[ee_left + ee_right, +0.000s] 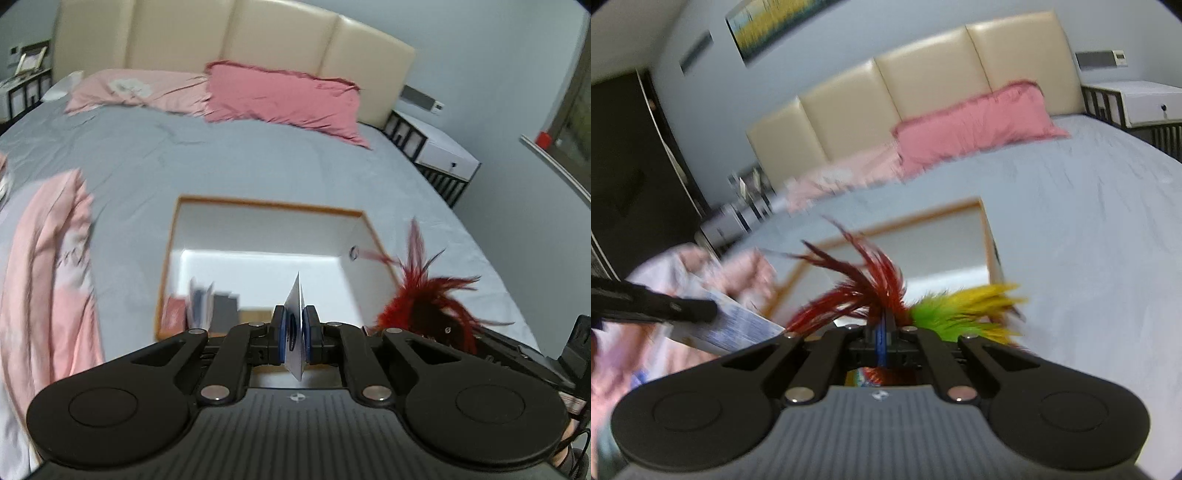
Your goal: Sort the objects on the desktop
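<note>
Left gripper [294,332] pinches a card [295,314]; only right view shows green feathers [945,314].

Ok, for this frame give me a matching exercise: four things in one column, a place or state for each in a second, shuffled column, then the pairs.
Things
1. white card
2. feather toy
3. white box
4. dark pink pillow

Place or state
A. against the headboard
B. open on the grey sheet, a few items inside
C. pinched edge-on in the left gripper
D. clamped in the right gripper

Pairs: 1-C, 2-D, 3-B, 4-A
</note>
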Tool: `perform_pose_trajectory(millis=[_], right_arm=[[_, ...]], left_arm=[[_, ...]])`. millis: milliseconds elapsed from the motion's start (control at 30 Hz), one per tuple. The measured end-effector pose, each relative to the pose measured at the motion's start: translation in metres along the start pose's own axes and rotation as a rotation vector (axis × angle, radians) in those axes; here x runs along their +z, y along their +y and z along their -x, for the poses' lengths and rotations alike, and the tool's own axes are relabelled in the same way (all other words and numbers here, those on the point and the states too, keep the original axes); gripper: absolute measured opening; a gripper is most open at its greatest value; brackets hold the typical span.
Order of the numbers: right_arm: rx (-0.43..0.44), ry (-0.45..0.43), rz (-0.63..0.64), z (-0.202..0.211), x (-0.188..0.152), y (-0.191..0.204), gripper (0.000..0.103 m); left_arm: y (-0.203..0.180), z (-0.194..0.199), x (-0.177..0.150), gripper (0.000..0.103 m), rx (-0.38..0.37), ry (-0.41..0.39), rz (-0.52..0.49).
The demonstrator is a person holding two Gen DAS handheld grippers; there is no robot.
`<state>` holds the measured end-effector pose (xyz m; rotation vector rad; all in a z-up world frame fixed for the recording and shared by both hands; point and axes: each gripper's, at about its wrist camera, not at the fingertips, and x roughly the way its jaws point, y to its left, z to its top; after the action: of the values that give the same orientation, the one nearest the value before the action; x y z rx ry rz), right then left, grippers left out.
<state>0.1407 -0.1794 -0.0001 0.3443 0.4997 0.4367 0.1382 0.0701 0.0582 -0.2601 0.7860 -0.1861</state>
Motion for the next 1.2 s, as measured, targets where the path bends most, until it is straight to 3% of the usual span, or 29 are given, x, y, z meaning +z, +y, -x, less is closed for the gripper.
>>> perform_pose_trajectory(millis=[100,200,433,633,933,1200], right_arm=[[0.053,-0.052,0.012,0.001,0.021,0.005,0.000],[0.050,-0.076,0.059,-0.015,0.036,0.007,0.000],[0.014,0.040,0.012,-0.075,0.027,-0.024,0.000],[0.002,0.110,0.027,-0.100,0.012,-0.033,0.000],[-0.013,0.172,0.163,-0.115,-0.008,-0.019,0.000],[-0.042,0.201,0.225,-0.122,-0.015,-0.014,0.000]], left_arm=[[-0.009,-0.015,0.021,0.010,-0.011,0.013,-0.027],[-0.014,-0.035,0.034,0.010,-0.031,0.035,-0.056],[-0.017,-0.111,0.034,0.010,0.025,0.186,-0.101],[-0.013,-0.148,0.027,0.010,0.053,0.281,-0.133],[-0.015,-0.168,0.014,0.010,0.099,0.352,-0.199],[-0.008,-0.177,0.015,0.010,0.053,0.367,-0.152]])
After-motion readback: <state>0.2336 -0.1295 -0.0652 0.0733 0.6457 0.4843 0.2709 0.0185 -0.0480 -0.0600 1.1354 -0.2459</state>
